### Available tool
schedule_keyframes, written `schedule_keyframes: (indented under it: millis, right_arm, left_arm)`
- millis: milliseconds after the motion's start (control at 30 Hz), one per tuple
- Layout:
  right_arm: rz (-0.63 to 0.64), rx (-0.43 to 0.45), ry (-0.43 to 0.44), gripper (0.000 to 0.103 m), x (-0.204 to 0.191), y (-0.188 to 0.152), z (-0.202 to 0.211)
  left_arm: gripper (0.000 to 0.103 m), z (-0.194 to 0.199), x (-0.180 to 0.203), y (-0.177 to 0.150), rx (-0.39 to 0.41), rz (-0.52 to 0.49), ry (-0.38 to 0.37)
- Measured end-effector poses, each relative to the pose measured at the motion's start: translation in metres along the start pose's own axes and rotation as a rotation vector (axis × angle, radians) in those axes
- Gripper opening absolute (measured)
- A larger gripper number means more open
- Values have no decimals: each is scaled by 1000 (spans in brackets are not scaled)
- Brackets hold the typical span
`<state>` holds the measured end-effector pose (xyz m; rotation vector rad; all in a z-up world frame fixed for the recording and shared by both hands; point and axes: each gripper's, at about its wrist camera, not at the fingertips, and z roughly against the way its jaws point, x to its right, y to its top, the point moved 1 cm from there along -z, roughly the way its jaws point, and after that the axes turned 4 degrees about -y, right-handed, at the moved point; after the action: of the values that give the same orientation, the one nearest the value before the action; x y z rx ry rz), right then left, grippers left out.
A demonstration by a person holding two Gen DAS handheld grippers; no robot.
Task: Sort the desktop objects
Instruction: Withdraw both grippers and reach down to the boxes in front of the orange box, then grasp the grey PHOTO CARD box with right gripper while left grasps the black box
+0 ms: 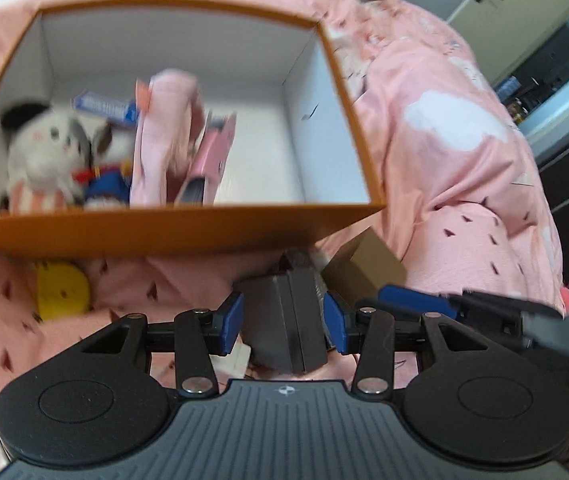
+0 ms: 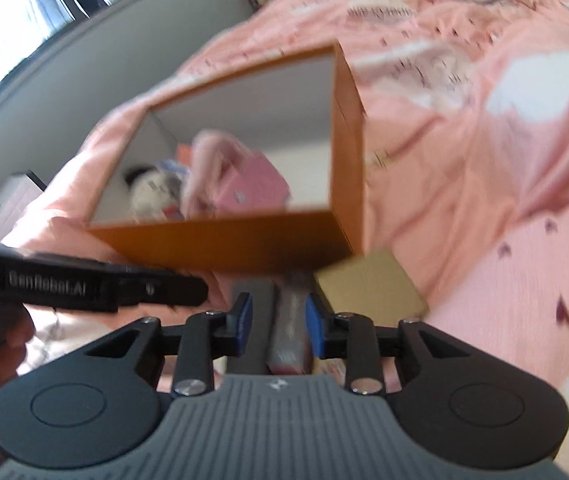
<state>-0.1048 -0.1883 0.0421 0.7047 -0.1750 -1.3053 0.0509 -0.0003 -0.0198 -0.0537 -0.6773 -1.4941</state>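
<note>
Progress, as you can judge it: sorting is partly done. Several items already sit in the box; at least three remain on the bed.

Container: one orange box (image 1: 172, 236), white inside, open-topped, resting on the pink bedspread (image 1: 464, 168), beyond both sets of jaws.
- Plush toy (image 1: 44, 152), black-and-white, at the box's left end.
- Small doll in blue (image 1: 106, 188), just beside the plush.
- Blue-and-white packet (image 1: 104, 108), behind them against the far wall.
- Pink fabric item (image 1: 164, 132), standing mid-box.
- Pink carton (image 1: 212, 156), leaning beside the fabric.
- Right half of the box floor: bare.

Still outside the box:
- Dark grey case (image 1: 284, 320), lying between your left gripper (image 1: 282, 318) jaws. The blue pads stand at a middling width on either side of it; whether they press on it you cannot tell.
- Brown cardboard box (image 1: 368, 268), just beyond the right-hand pad, near the orange box's front corner.
- Yellow object (image 1: 62, 290), ahead and well to the left of the left jaws, by the orange box's front wall.

Right gripper (image 2: 278, 322): jaws fairly narrow, straddling a greyish wrapped item (image 2: 290, 320) and the same dark case; blur hides any contact. Cardboard box sits just right of these jaws.
</note>
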Motion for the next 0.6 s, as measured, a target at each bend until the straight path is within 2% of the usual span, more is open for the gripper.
schedule_keyframes:
  millis: [100, 233, 433, 567, 600]
  right_arm:
    - [27, -4, -60, 33, 0, -12, -9]
    - [-1, -4, -44, 33, 2, -17, -15]
    - [10, -25, -68, 34, 0, -23, -26]
    - [21, -35, -32, 37, -4, -25, -29]
    - [30, -40, -24, 37, -7, -26, -30]
  left_arm:
    - [56, -13, -4, -2, -11, 64, 2]
    - [60, -28, -6, -5, -48, 101, -6]
    - [61, -43, 1, -2, -75, 90, 31]
    - [62, -49, 6, -3, -94, 65, 83]
    - [65, -51, 5, -4, -102, 67, 90]
